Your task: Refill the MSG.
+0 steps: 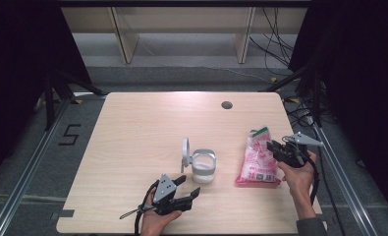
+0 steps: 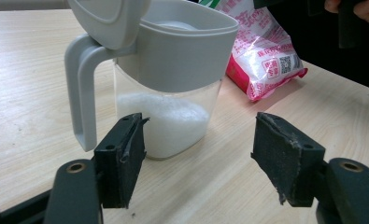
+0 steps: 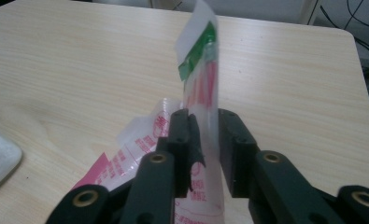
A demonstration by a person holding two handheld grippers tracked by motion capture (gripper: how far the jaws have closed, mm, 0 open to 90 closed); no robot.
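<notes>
Left gripper (image 1: 190, 189) spread, near the lidded jar (image 1: 203, 165) — ready to steady it | right gripper (image 3: 204, 140) pinched the pink bag (image 1: 258, 158) at right — likely for pouring.

A light wooden table (image 1: 132, 128) with a round cable hole (image 1: 226, 104) stands on grey floor (image 1: 29, 162). Pale wooden shelving legs (image 1: 124, 42) rise behind it. Black cables (image 1: 275, 44) trail across the floor at right.
</notes>
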